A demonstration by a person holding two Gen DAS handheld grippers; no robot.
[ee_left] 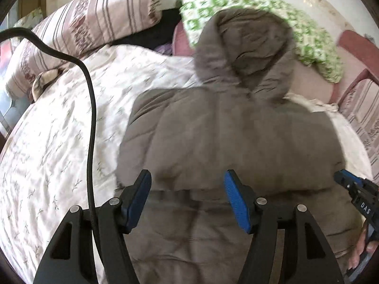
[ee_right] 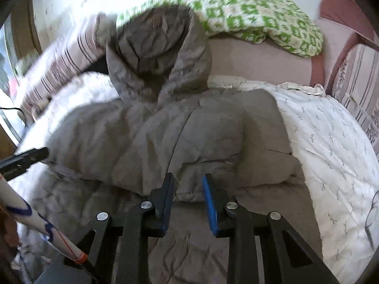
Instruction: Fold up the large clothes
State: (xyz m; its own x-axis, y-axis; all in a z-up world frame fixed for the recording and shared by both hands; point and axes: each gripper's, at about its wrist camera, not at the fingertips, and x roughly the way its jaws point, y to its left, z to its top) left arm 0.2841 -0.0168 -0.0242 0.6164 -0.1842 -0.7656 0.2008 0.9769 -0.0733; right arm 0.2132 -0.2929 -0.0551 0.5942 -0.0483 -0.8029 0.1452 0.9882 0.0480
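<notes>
A grey-brown padded jacket [ee_left: 236,137] [ee_right: 142,137] lies spread on the bed, its hood [ee_left: 244,47] [ee_right: 156,54] towards the headboard. The upper body is folded over the lower part. My left gripper [ee_left: 187,174] hovers open over the fold, with nothing between its blue pads. It also shows at the left edge of the right wrist view [ee_right: 40,152]. My right gripper [ee_right: 187,176] is over the fold's right half. Its jaws stand a narrow gap apart and the pads press on no cloth. Its tip shows at the right edge of the left wrist view [ee_left: 343,177].
A white leaf-print quilt [ee_left: 59,130] [ee_right: 331,142] covers the bed. Striped pillows [ee_left: 94,16] and a green patterned blanket [ee_left: 296,30] [ee_right: 248,16] lie at the head. A black cable [ee_left: 91,118] hangs at the left. A person's sleeve [ee_right: 23,210] and hand [ee_left: 360,253] are at the edges.
</notes>
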